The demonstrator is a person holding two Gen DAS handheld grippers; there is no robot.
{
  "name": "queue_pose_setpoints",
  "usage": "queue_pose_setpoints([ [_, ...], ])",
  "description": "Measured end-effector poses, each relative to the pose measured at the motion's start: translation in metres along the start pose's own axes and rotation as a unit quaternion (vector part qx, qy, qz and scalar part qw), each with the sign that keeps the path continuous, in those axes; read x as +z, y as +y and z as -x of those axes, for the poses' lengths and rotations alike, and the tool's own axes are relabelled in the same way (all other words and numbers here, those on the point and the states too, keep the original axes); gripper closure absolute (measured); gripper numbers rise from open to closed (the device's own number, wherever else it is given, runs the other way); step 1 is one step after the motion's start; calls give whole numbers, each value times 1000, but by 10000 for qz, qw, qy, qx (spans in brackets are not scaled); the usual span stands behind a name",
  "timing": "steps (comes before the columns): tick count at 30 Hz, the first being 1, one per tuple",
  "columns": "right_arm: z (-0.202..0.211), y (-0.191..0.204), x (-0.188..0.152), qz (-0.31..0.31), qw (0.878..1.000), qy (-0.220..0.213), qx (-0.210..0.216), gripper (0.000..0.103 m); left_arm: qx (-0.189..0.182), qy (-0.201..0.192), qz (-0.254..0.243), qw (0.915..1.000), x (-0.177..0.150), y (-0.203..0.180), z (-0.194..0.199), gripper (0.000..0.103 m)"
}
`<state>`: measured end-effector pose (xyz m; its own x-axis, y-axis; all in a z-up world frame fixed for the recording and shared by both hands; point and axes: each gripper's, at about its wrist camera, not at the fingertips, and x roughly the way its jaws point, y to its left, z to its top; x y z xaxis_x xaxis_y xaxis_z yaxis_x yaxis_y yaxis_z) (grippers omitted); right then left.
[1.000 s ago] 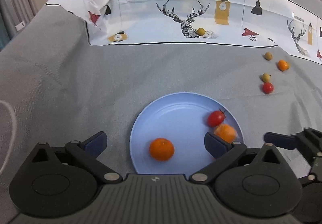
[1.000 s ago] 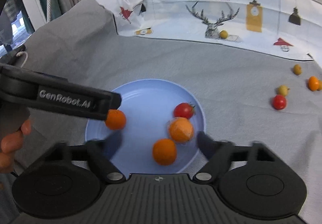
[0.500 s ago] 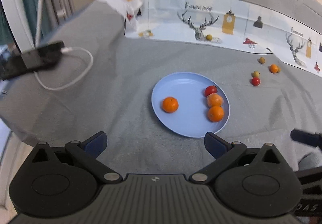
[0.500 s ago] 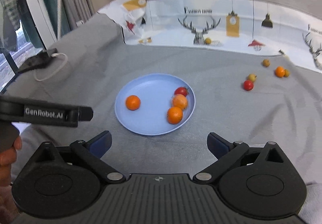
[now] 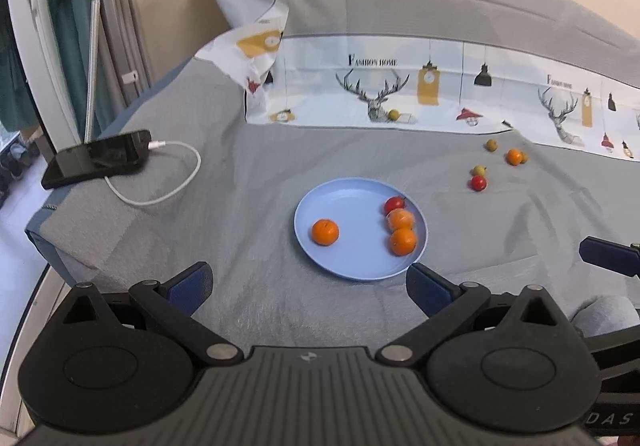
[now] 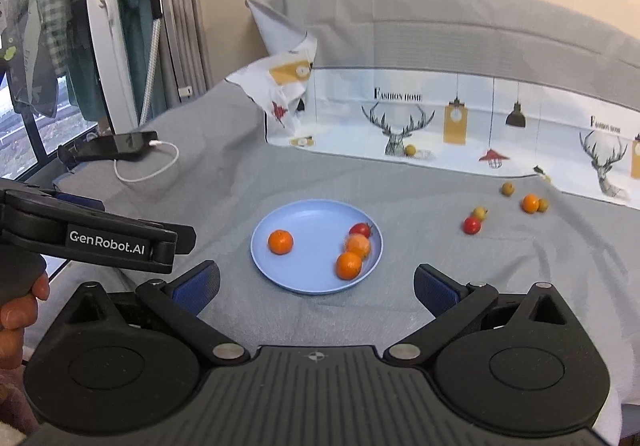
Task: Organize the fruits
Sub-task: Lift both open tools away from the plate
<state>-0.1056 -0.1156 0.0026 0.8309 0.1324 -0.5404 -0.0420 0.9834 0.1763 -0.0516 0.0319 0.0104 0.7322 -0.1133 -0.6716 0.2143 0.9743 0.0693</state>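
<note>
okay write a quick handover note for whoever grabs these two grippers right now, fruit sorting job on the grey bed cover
Left gripper: open, empty, held back short of the blue plate.
Right gripper: open, empty, also short of the plate.
Done: three oranges, one on the plate's left, two by its right rim, with a red tomato touching them.
Left: on the cover right of the plate, a red tomato, a small orange and yellow-green fruits; one more on the printed cloth.
Phone charging at left; avoid it.
</note>
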Motion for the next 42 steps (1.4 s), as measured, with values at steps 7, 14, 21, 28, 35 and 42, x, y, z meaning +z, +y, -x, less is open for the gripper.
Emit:
queue_pose_setpoints([
  [7,18,5,-3,27,9998,-196,-22,1,19,-118,77,9999,-3,2,17,0],
  [14,27,8,-4,74,9995,-316,-58,1,-2,-248,53,9997,-5,4,27,0],
  [21,28,8,-5,108,9993,-334,-84,1,-14,-294,43,9996,-5,5,29,0],
  [28,30,10,-6,133,9994,-325,-81,1,-15,-296,42,9996,-5,5,29,0],
  [35,29,9,-5,124,9995,-279,-91,1,-34,-261,25,9997,-6,4,27,0],
  [42,24,6,-5,68,9998,-187,-88,1,-43,-155,-20,9999,-4,0,17,0],
])
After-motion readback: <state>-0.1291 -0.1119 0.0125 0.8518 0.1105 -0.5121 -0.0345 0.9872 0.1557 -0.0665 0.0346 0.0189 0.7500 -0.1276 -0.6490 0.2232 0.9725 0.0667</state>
